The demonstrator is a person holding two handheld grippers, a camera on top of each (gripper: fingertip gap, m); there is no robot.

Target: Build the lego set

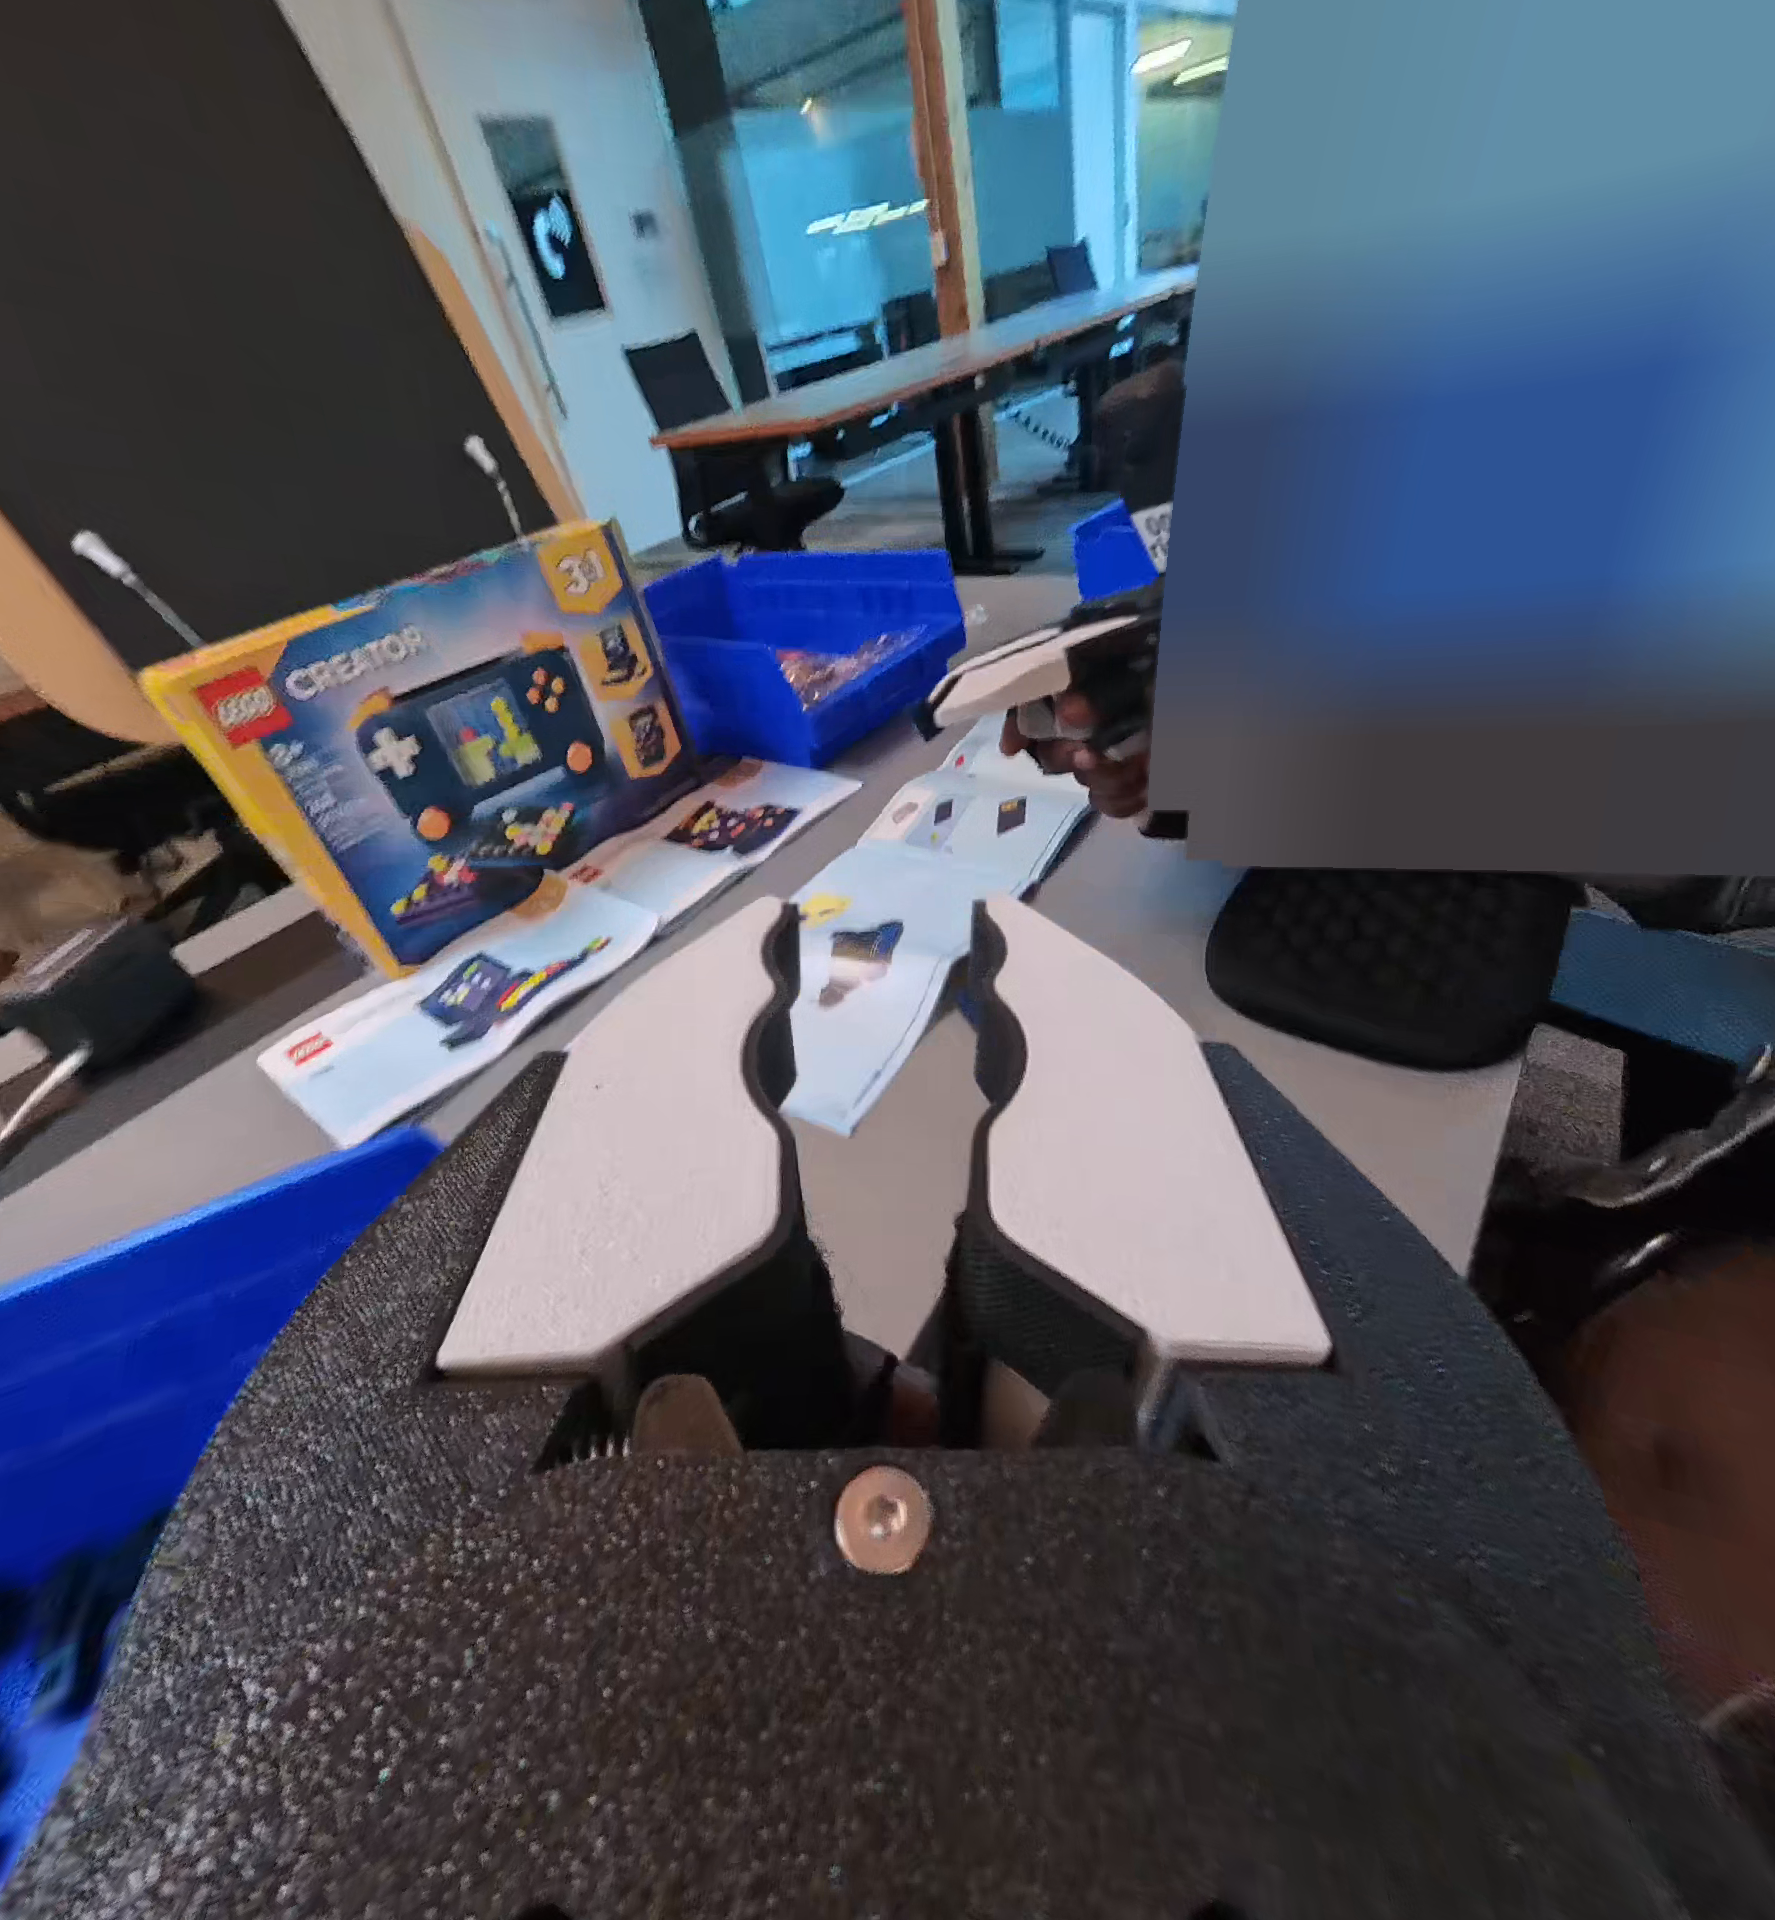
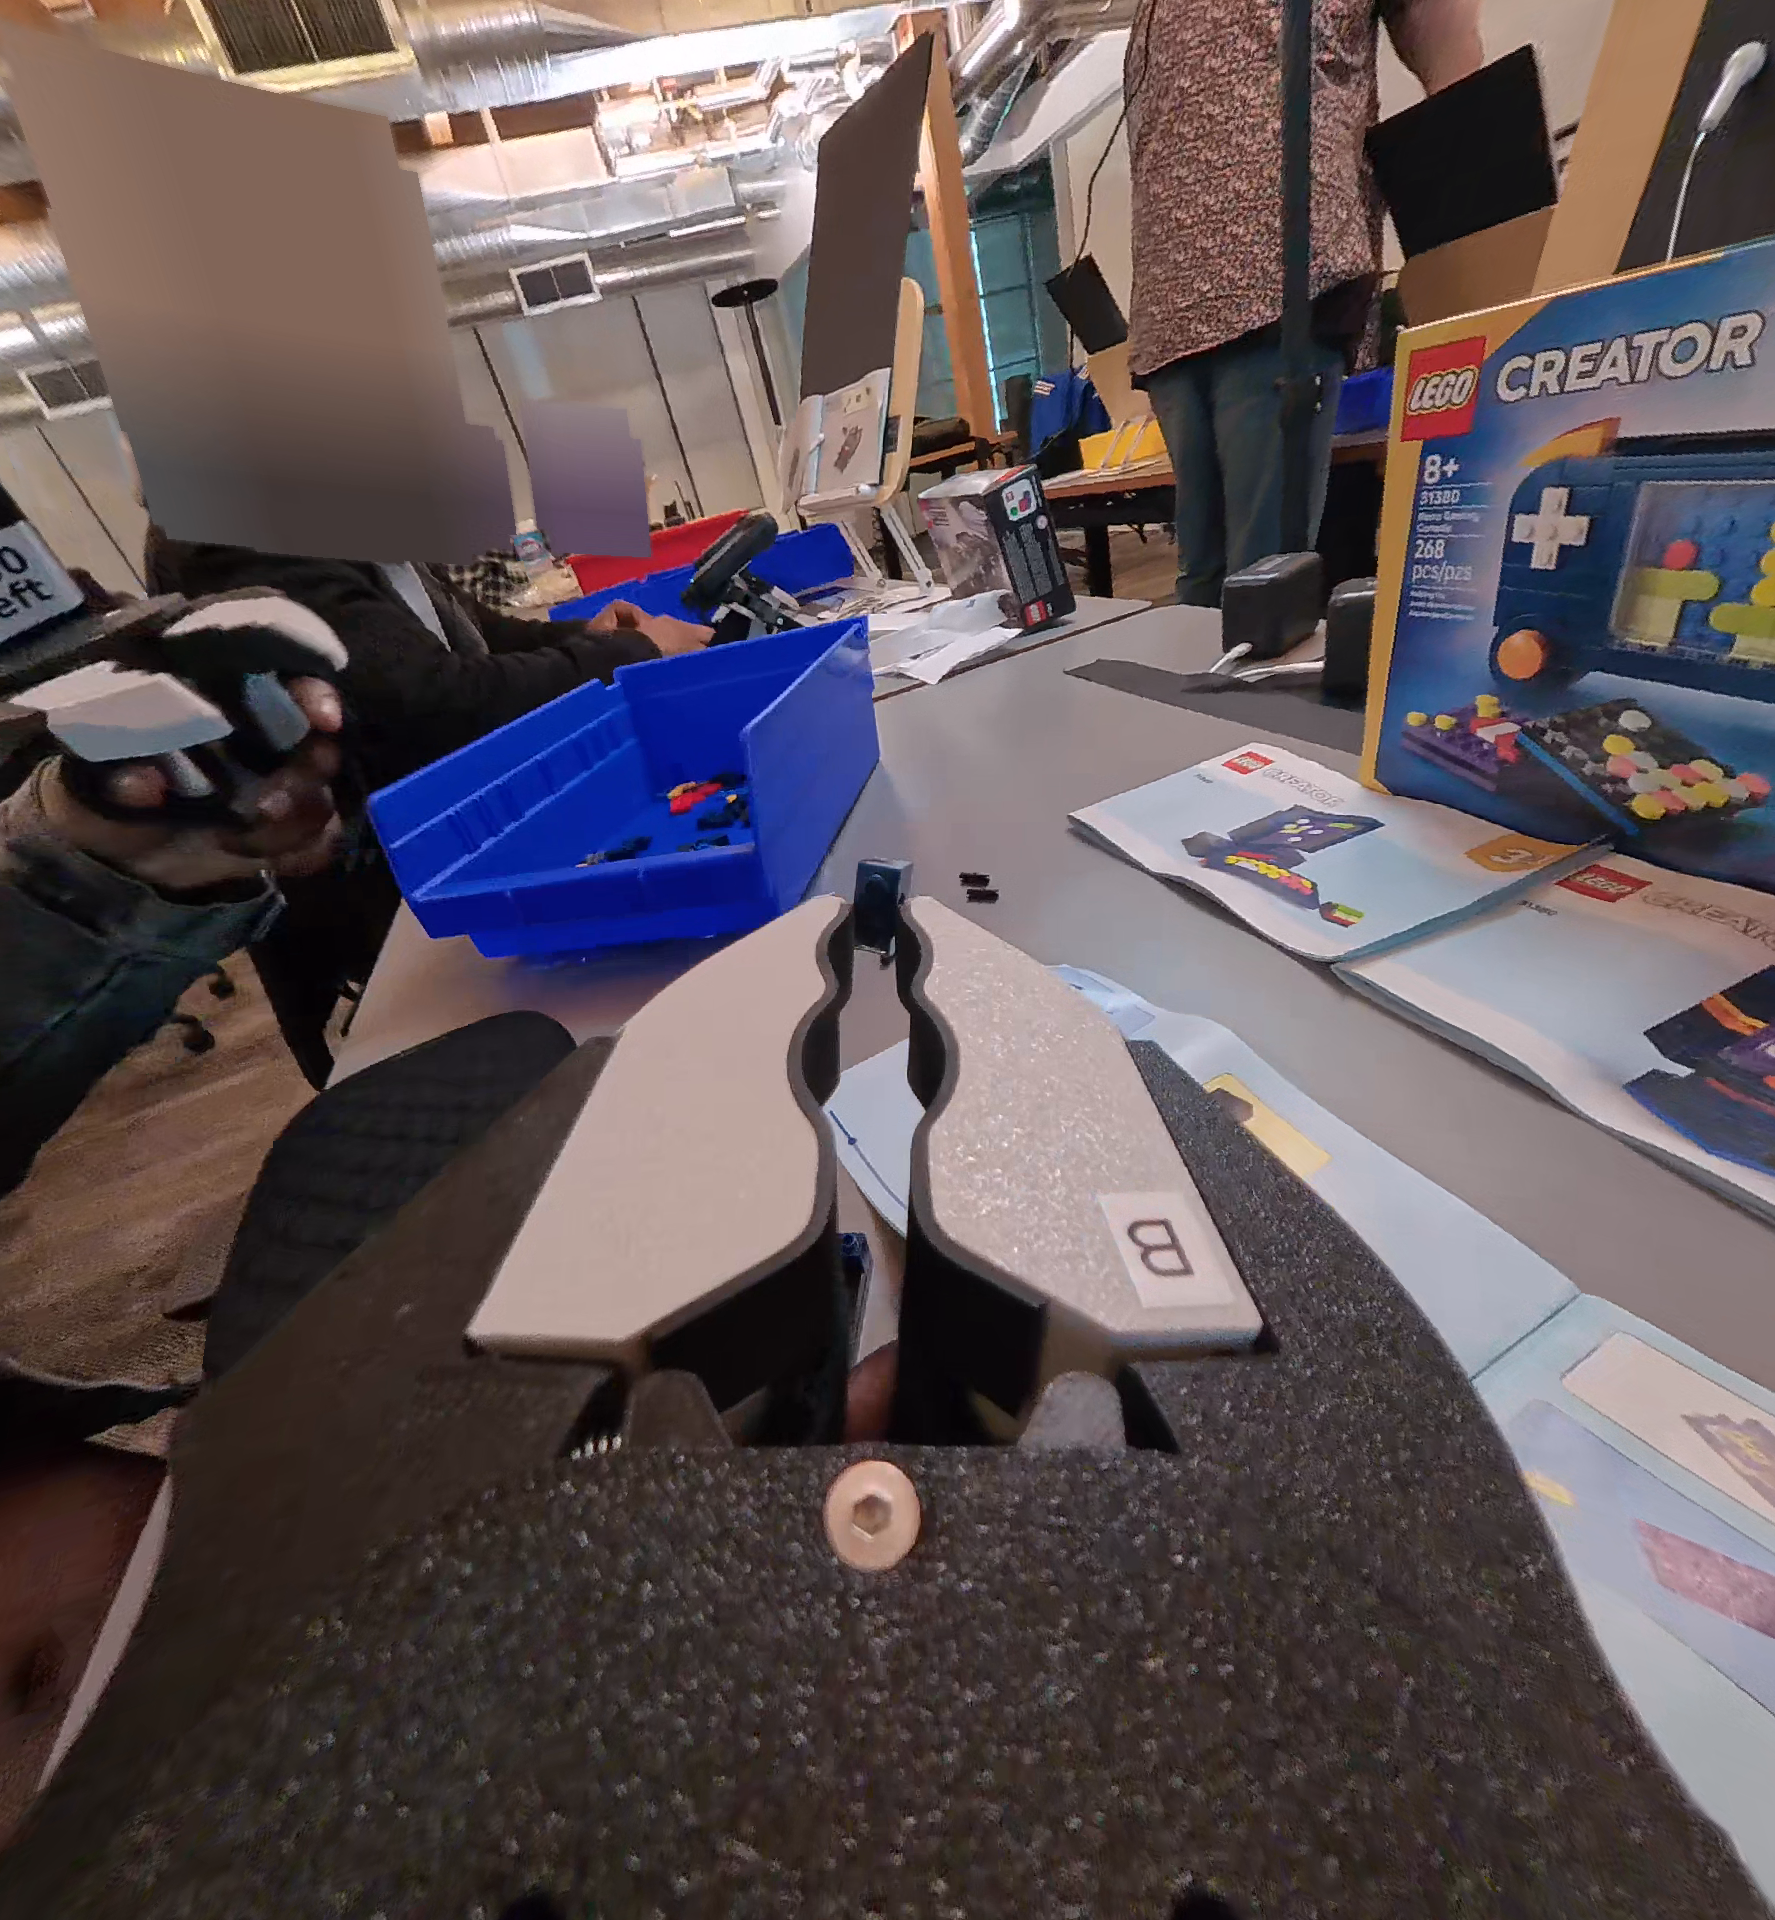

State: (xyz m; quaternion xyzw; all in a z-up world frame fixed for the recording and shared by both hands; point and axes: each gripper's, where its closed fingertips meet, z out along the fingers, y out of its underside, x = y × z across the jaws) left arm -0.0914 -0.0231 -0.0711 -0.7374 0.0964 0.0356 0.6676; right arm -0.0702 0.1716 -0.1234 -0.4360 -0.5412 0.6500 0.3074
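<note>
My right gripper [image 2: 878,914] is shut on a small dark blue brick [image 2: 880,891] and holds it at its fingertips above the grey table [image 2: 1049,727]. Two tiny black pieces [image 2: 978,885] lie on the table just beyond it. My left gripper [image 1: 883,925] is open and empty above an open pale blue instruction booklet [image 1: 893,997]. It also shows in the right wrist view [image 2: 135,707], raised at the far left beside a blue bin [image 2: 810,727] holding several small bricks. The right gripper shows far off in the left wrist view [image 1: 1028,675].
A toy brick set box [image 2: 1610,540] stands at the right with booklets [image 2: 1309,862] lying before it. Another blue bin [image 1: 114,1351] is close on the left of the left gripper. A black chair [image 1: 1382,966] is at the table's edge. People are at the tables behind. About 20 centimeters separates my left fingertips from my right.
</note>
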